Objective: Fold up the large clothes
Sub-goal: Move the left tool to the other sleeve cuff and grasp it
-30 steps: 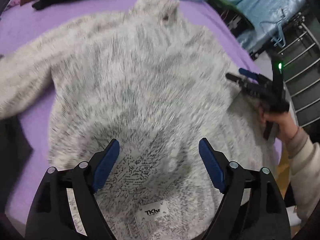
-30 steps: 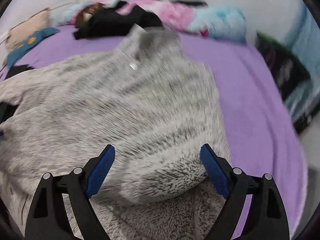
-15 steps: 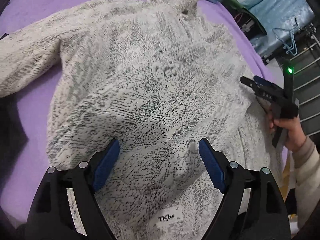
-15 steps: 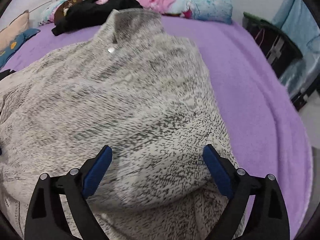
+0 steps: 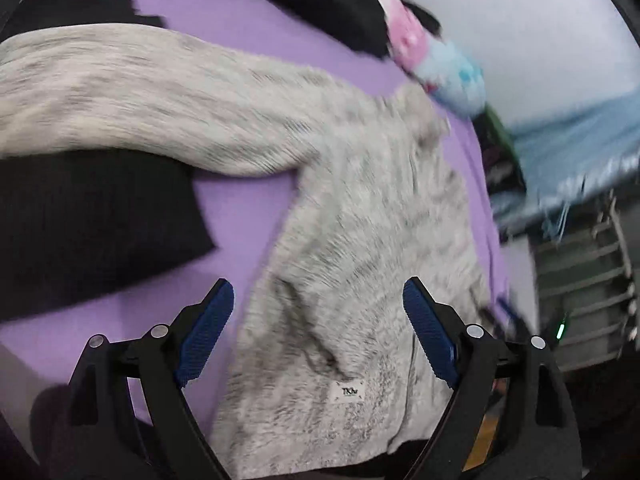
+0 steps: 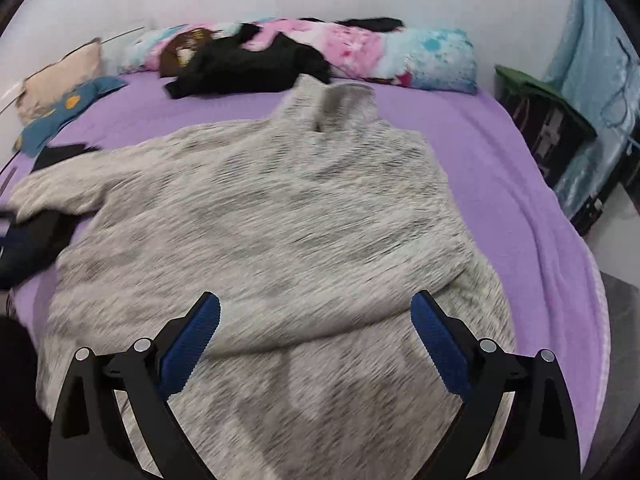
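The grey sweater (image 5: 360,240) lies spread on the purple bed sheet (image 5: 248,208) in your left wrist view, one sleeve stretched out to the left over a black garment (image 5: 92,224). Your left gripper (image 5: 319,312) hangs above the hem with jaws spread wide, holding nothing; a small white label (image 5: 349,392) sits between them.

In your right wrist view, the sweater (image 6: 280,220) lies flat, collar toward the floral pillow (image 6: 400,56). Your right gripper (image 6: 316,320) is released too, empty above the fabric.
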A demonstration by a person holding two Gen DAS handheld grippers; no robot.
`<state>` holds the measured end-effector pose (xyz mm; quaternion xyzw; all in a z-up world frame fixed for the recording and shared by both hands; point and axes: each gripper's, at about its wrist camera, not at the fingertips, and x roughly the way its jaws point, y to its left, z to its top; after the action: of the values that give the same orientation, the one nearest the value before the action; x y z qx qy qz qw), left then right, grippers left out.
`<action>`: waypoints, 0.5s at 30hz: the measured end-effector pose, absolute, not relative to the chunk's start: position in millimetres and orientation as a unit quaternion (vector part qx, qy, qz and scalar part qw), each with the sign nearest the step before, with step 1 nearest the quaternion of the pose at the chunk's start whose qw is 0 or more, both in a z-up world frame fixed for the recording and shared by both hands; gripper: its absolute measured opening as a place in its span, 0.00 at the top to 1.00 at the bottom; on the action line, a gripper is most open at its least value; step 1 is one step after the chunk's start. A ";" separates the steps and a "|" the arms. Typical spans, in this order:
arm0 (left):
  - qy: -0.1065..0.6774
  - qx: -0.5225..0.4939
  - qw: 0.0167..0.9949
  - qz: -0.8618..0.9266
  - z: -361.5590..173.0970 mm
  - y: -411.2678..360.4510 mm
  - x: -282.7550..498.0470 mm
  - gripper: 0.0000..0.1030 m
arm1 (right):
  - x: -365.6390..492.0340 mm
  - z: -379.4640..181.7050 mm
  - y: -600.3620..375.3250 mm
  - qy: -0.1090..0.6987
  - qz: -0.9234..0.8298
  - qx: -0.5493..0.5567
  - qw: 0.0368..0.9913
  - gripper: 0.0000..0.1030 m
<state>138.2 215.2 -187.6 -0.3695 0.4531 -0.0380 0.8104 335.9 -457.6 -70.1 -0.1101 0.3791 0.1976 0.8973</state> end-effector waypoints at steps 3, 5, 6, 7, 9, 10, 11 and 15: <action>0.427 -0.411 0.805 -0.022 -184.7 250.3 119.5 0.19 | 310.4 -66.7 -445.7 0.376 0.208 -0.122 0.895 0.08; 0.416 -0.426 0.803 -0.003 -184.1 272.1 105.5 0.19 | 296.3 -64.4 -440.3 0.371 0.212 -0.124 0.895 0.08; 0.410 -0.435 0.802 -0.002 -185.4 280.5 102.2 0.19 | 287.6 -62.6 -437.3 0.370 0.214 -0.121 0.896 0.08; 0.405 -0.443 0.800 -0.001 -186.4 288.0 98.9 0.19 | 281.0 -61.5 -434.8 0.371 0.216 -0.116 0.896 0.08; 0.385 -0.475 0.791 0.009 -189.7 312.1 85.9 0.19 | 265.6 -59.6 -429.4 0.371 0.224 -0.106 0.895 0.08; 0.373 -0.495 0.785 0.014 -192.4 324.8 79.4 0.19 | 259.7 -59.8 -427.2 0.370 0.226 -0.107 0.895 0.08; 0.365 -0.508 0.780 0.017 -194.1 335.0 74.0 0.19 | 252.2 -59.6 -424.4 0.368 0.229 -0.110 0.894 0.08; 0.320 -0.588 0.742 0.027 -207.1 390.7 52.5 0.19 | 224.6 -57.4 -415.8 0.364 0.239 -0.133 0.890 0.08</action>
<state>52.5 390.7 -207.1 -0.5885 0.3203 0.0271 0.7419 224.6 -415.8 -57.4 -0.1325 0.3643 0.2389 0.8903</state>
